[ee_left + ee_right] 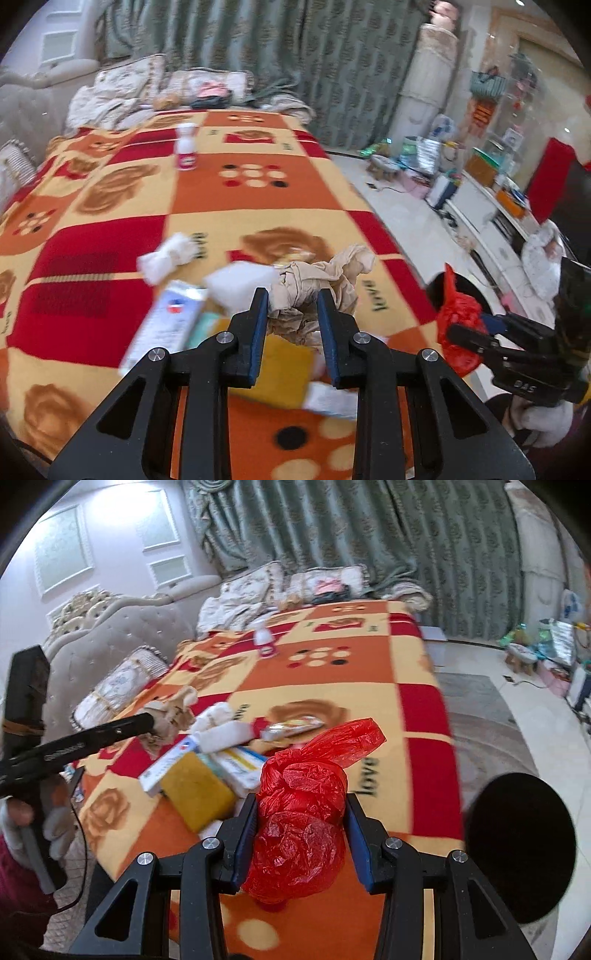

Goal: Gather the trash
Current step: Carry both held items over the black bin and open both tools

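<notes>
My left gripper is shut on a crumpled beige paper wad and holds it above the blanket-covered table. It shows at the left of the right wrist view with the wad. My right gripper is shut on a knotted red plastic bag, held above the table's near end. The bag also shows in the left wrist view. Loose trash lies on the table: a white tissue, a white foam block, a yellow sponge, flat boxes and a foil wrapper.
A small white bottle with a pink label stands far down the table. A round black bin opening sits on the floor at the right of the table. A sofa with cushions runs along the left. Clutter lines the far right wall.
</notes>
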`<state>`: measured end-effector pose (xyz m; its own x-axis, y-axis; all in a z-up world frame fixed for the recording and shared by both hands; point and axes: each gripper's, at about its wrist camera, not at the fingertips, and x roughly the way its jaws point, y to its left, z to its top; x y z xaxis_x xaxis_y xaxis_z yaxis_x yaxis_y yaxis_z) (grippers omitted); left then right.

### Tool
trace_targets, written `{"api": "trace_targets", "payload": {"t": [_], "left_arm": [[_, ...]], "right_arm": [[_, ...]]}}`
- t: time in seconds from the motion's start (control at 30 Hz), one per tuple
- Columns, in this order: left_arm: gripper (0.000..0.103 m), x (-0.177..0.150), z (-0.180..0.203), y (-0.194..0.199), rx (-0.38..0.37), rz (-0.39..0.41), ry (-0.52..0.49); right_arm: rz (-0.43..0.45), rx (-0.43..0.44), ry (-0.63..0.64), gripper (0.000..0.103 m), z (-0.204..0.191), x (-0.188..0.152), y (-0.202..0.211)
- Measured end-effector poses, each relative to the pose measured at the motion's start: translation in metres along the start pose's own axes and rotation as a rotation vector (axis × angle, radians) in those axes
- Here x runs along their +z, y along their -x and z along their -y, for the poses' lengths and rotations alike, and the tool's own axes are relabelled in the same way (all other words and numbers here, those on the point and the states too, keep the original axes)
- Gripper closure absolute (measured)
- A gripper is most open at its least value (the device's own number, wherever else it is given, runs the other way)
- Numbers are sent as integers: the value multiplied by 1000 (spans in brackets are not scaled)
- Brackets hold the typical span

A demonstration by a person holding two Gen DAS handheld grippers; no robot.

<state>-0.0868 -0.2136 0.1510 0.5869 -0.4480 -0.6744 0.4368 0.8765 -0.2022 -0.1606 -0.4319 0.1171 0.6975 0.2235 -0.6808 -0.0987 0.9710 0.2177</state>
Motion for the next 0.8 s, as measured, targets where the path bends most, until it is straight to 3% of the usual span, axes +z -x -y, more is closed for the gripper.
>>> {"api": "trace_targets", "payload": {"t": [0.3,0.8], "left_arm": [[78,5,92,-32,-117,-59,-81],[78,4,200,-97,-187,-159,-111]], "right_arm": [[14,-139,-78,60,66,-14,30],[-15,-274,-204,60,168,-30,42]]}}
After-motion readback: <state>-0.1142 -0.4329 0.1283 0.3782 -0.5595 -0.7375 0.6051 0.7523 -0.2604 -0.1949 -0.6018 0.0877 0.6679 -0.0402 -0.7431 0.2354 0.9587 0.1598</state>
